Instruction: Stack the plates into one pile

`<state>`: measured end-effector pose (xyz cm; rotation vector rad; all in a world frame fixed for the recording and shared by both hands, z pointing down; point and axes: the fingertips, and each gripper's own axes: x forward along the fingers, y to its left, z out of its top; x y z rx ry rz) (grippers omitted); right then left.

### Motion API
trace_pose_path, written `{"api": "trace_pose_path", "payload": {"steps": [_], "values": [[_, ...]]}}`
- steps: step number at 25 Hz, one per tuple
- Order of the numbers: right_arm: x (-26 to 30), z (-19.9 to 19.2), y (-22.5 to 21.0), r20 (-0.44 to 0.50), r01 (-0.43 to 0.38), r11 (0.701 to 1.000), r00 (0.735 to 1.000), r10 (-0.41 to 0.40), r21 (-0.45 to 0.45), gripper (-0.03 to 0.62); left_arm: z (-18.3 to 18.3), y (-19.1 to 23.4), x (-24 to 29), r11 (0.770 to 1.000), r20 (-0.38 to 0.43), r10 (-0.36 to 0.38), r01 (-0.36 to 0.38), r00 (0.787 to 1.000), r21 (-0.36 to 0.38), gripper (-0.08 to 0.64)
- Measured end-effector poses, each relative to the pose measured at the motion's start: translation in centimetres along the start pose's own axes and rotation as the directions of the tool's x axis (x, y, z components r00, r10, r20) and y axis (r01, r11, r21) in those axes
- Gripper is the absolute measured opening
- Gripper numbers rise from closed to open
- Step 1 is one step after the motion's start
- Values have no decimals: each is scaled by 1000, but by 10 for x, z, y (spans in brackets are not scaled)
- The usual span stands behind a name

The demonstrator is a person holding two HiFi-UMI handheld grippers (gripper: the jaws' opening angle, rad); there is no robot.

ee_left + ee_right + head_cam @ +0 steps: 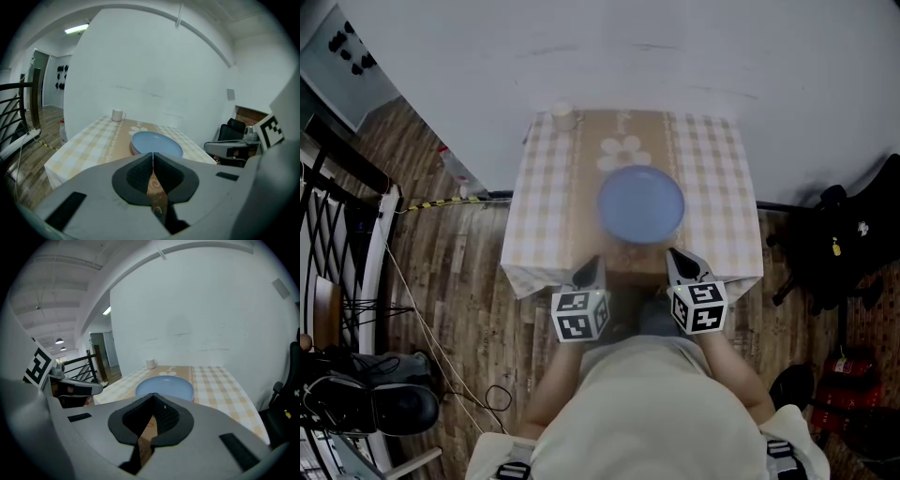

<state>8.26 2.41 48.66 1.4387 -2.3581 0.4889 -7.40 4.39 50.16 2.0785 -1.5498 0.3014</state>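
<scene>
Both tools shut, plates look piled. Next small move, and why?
Probably just draw both tools back from the table. The plates sit as one pile, blue on top, no loose plate shows, and the left tool and right tool are shut and empty.

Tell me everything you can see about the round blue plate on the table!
The round blue plate is plain, smooth and shallow with a low raised rim; it could be ceramic or plastic. It lies flat, face up and empty, on the brown middle strip of the checked tablecloth, toward the near end. In the left gripper view a paler rim peeks out beneath it, so it seems to top a pile. Nothing else touches it.
</scene>
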Motion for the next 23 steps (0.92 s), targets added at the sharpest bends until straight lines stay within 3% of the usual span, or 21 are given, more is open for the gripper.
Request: {"api": "trace_pose_path", "payload": {"steps": [23], "values": [[4,5,8,24,-16,1000,1000,16,22,-2,5,2,2,999,-4,-34,34,999,-14,8]]}}
